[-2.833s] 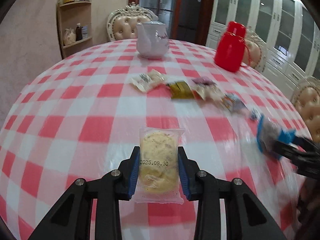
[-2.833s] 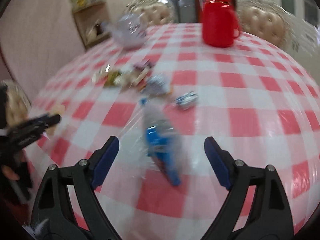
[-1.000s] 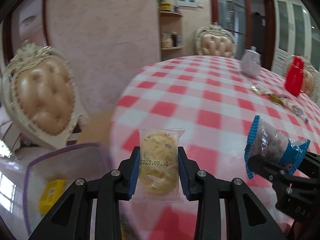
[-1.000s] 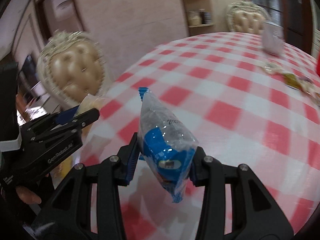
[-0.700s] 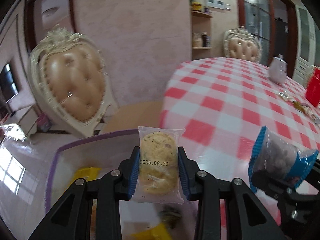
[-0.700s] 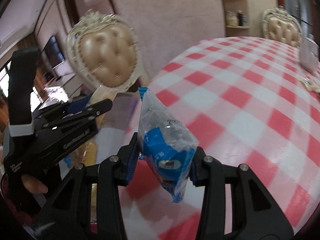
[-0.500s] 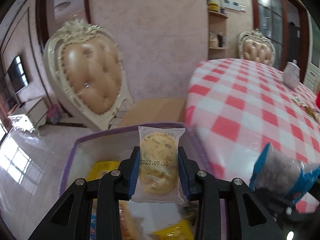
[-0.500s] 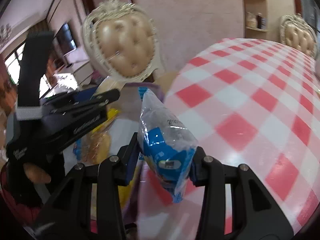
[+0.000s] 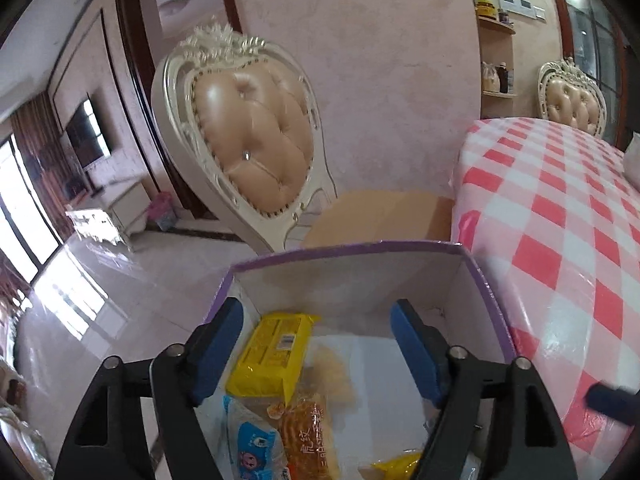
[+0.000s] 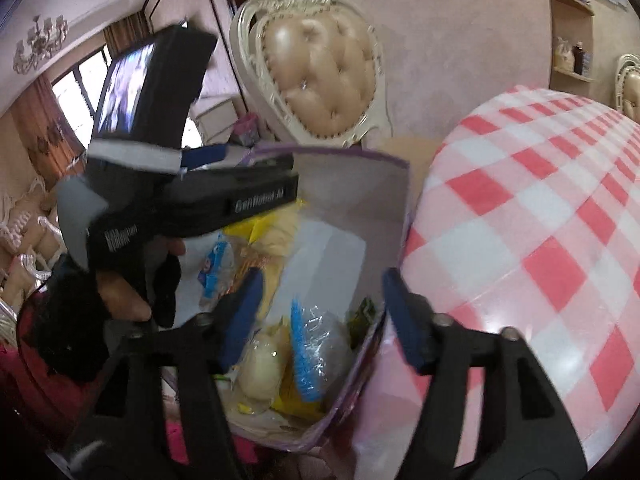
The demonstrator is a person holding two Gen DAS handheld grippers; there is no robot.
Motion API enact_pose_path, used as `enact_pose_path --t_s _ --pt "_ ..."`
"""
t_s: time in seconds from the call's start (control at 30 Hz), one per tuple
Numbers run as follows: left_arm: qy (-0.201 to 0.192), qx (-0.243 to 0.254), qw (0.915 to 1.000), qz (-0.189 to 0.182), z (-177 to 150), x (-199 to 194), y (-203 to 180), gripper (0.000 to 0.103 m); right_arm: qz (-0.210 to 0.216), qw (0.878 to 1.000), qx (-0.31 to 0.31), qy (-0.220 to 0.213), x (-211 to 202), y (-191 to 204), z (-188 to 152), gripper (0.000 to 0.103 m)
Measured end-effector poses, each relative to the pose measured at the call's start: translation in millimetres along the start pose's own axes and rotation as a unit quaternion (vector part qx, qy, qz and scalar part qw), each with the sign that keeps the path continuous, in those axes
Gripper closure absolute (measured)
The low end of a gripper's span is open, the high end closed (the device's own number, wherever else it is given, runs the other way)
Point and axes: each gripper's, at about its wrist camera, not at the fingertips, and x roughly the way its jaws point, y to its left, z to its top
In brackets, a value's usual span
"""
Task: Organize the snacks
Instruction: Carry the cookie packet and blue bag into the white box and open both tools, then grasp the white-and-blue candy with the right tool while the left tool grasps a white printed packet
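Note:
A purple-rimmed white box (image 9: 360,246) stands below the table edge and holds several snack packets. My left gripper (image 9: 316,350) hangs over it, its jaws opening, with nothing between them; under it lie a yellow packet (image 9: 272,356) and an orange pastry packet (image 9: 312,420). My right gripper (image 10: 322,320) is also over the box (image 10: 352,208), its jaws opening and empty. Beneath it, inside the box, lie the blue-edged clear bag (image 10: 316,352) and a pale round cookie packet (image 10: 260,364). The left gripper (image 10: 256,172) shows in the right wrist view, held by a hand (image 10: 124,292).
The round table with a red-and-white check cloth (image 9: 560,240) bulges right beside the box. A white carved chair with a tan padded back (image 9: 248,120) stands behind the box. Glossy floor tiles (image 9: 100,300) lie to the left.
Both grippers swung left from over the table to above the box. The left let go of the cookie packet and the right let go of the blue-edged bag; both dropped into the box.

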Motion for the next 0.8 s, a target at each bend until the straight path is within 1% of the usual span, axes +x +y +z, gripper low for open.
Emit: enact_pose_path --t_s 0.07,0.13,0.2,0.23,0.27,0.3,0.33,0.37,0.4,0.43,0.47,0.53,0.6,0.63,0.73,0.77,0.8 --pt "-0.002 0.012 0.9999 -0.004 3.6 -4.9 -12.5 0.025 -0.009 1.000 0.009 -0.008 -10.4 -11.4 -1.9 0.034" --pt "-0.004 0.023 0.9997 -0.012 7.8 -9.4 -28.6 0.024 -0.027 0.999 0.021 -0.016 -24.8 -27.8 -6.7 0.034" --pt "-0.010 0.039 0.9987 -0.031 12.2 -18.6 -54.6 0.024 -0.052 0.998 0.037 -0.028 -44.4 -49.1 -13.1 0.032" --pt "-0.016 0.054 0.9970 -0.053 14.8 -27.4 -76.7 0.022 -0.070 0.996 0.046 -0.035 -56.4 -63.2 -16.6 0.031" --pt "-0.020 0.063 0.9954 -0.069 15.7 -33.1 -90.9 0.020 -0.092 0.993 0.057 -0.040 -68.2 -78.5 -20.5 0.029" --pt "-0.024 0.076 0.9926 -0.092 16.9 -40.6 -110.2 0.020 -0.111 0.990 0.070 -0.046 -81.5 -94.0 -25.6 0.027" --pt "-0.028 0.092 0.9879 -0.122 17.2 -50.0 -133.6 0.019 -0.131 0.986 0.087 -0.052 -97.2 -113.4 -31.8 0.026" --pt "-0.026 0.111 0.9808 -0.159 16.7 -60.1 -161.0 0.019 -0.149 0.981 0.108 -0.057 -112.5 -133.2 -39.9 0.024" --pt "-0.019 0.126 0.9727 -0.194 16.6 -67.0 -184.9 0.019 -0.174 0.974 0.133 -0.061 -129.6 -156.0 -51.2 0.022" --pt "-0.008 0.145 0.9586 -0.245 14.6 -77.3 -216.6 0.019 -0.195 0.967 0.152 -0.063 -141.6 -172.6 -58.2 0.022" --pt "0.001 0.157 0.9476 -0.278 13.0 -83.8 -237.2 0.019 -0.221 0.958 0.174 -0.063 -156.3 -192.8 -68.1 0.021" --pt "0.023 0.182 0.9181 -0.351 7.5 -100.0 -294.9 0.019 -0.267 0.936 0.220 -0.066 -187.7 -230.8 -92.4 0.021" --pt "0.029 0.197 0.9003 -0.387 3.8 -111.2 -339.4 0.019 -0.311 0.911 0.262 -0.071 -220.8 -265.0 -115.6 0.021" --pt "0.032 0.205 0.8926 -0.400 1.8 -117.1 -368.3 0.019 -0.335 0.896 0.283 -0.072 -238.2 -282.5 -127.8 0.021" --pt "0.042 0.203 0.8793 -0.429 2.2 -124.6 -432.3 0.019 -0.391 0.851 0.342 -0.074 -285.4 -332.7 -156.8 0.021" --pt "0.046 0.196 0.8769 -0.437 4.3 -124.0 -446.1 0.019 -0.405 0.838 0.357 -0.076 -299.1 -349.4 -164.1 0.021" --pt "0.051 0.188 0.8744 -0.444 5.5 -124.3 -463.2 0.019 -0.413 0.830 0.367 -0.076 -308.3 -364.4 -168.8 0.021"
